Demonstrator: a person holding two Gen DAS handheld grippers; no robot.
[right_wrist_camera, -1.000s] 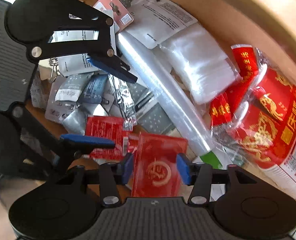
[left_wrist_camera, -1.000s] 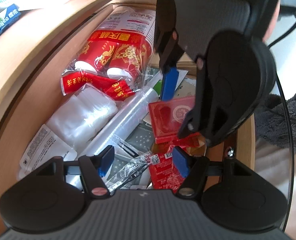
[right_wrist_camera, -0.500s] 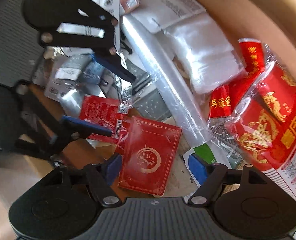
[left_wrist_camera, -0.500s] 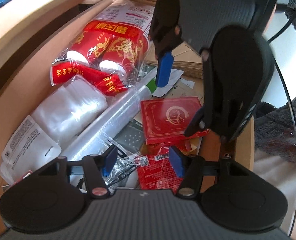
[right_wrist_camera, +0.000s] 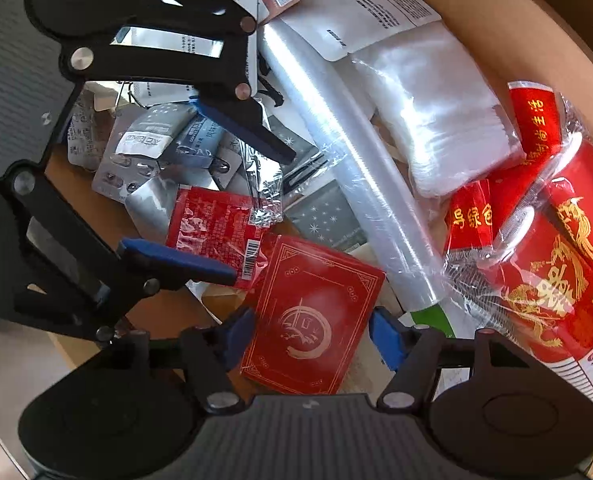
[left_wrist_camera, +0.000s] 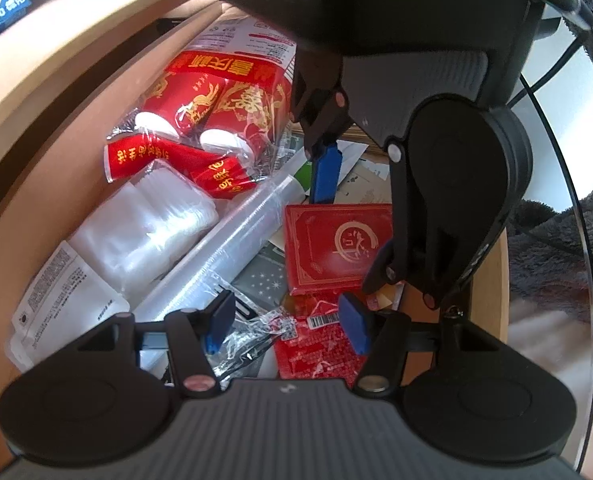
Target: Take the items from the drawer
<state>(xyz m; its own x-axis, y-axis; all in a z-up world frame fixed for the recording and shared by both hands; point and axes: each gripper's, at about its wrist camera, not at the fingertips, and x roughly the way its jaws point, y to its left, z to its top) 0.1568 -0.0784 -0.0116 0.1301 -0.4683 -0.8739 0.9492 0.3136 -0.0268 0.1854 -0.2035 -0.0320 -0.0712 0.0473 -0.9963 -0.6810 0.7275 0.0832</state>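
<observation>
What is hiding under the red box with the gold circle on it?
The red box lies on a pile in the drawer. A red foil packet, grey starry paper and white papers poke out from beneath it. Whatever sits under its middle is covered.

The red sleeve (right_wrist_camera: 536,124) beside the cup pack reads 时尚生活 in gold; a second red sleeve (right_wrist_camera: 470,216) shows 绿色. The red sachet (right_wrist_camera: 216,228) bears a barcode (right_wrist_camera: 252,258); the white pouch (left_wrist_camera: 68,304) carries print too small to read
</observation>
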